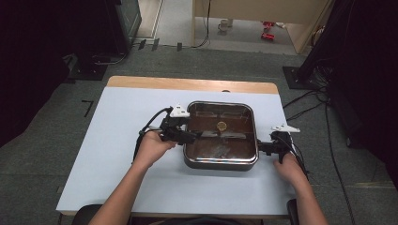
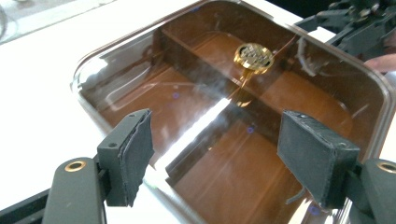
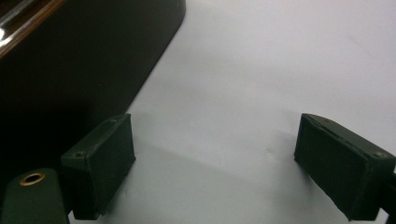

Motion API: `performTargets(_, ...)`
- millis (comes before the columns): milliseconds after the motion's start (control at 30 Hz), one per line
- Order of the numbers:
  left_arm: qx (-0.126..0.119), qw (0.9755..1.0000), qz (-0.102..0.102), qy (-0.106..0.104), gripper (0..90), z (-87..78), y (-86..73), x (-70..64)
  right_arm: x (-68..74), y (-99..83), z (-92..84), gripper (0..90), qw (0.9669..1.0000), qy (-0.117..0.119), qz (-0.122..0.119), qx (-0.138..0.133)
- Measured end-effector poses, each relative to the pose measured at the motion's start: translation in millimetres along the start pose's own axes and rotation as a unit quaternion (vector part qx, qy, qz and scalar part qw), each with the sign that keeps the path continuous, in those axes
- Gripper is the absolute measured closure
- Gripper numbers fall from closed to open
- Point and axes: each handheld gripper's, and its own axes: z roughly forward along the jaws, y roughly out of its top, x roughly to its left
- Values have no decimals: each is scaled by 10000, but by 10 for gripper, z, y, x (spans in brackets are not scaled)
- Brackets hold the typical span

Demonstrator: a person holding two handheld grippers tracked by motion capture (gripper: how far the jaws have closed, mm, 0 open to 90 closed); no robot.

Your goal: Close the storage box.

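A square, dark-walled pan with a clear glass lid sits at the middle of the white table. The lid carries a small gold round fitting, and a brown interior with a divider shows through the glass. My left gripper reaches over the pan's left edge, open, its pads just above the lid and holding nothing. My right gripper is low beside the pan's right wall, open over bare table. It also appears beyond the pan in the left gripper view.
The white tabletop has free room to the left, right and front of the pan. A wooden strip runs along the far edge. Cables and black stands lie on the floor to the right.
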Motion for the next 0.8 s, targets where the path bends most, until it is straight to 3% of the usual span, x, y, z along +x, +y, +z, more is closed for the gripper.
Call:
performTargets(567, -91, 9991, -48, 403, 253, -358, -391, 58, -1, 0, -1, 116, 10000, 0, -7, 6)
performTargets(800, -128, 9981, -93, 601, 254, -460, -631, 106, 0, 0, -1, 116, 10000, -1, -4, 6)
